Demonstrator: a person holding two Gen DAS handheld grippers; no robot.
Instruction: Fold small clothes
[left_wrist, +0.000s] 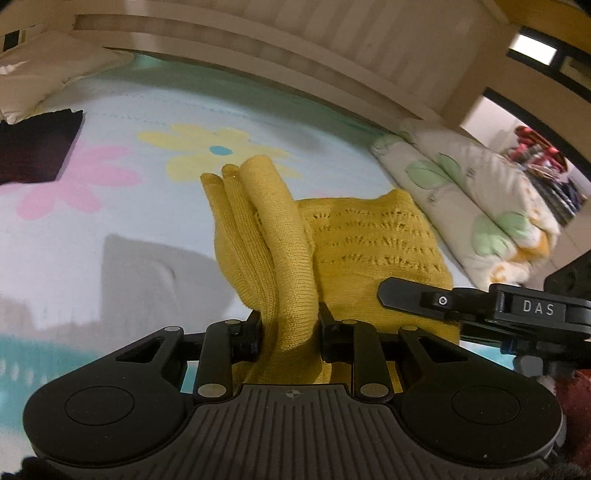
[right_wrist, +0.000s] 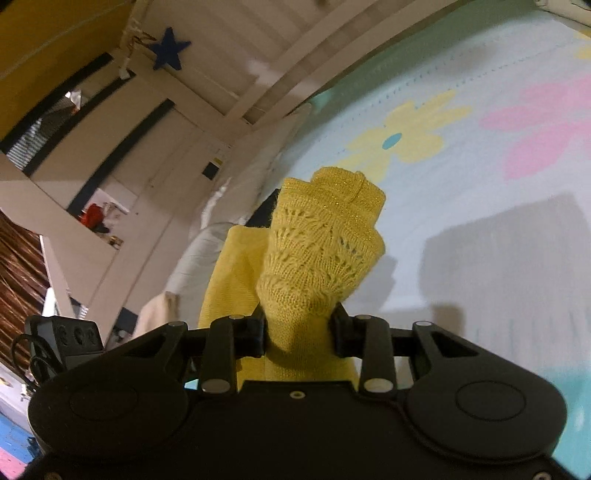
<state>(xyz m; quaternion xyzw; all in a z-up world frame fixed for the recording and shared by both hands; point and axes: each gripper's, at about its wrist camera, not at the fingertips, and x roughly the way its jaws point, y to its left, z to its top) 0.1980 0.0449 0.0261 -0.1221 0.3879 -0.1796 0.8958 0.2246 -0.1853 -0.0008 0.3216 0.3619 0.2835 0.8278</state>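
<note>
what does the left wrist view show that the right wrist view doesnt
Only the left wrist view shows a dark garment lying on the bedspread, a rolled leaf-print quilt at the bed's edge, and the right gripper from the side. Only the right wrist view shows a blue star on the wall and a white pillow. Both show the yellow knit garment clamped between that gripper's own fingers, and the flowered bedspread beneath it.

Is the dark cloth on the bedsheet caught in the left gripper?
No, the dark cloth lies apart; the left gripper clamps the yellow knit garment.
</note>
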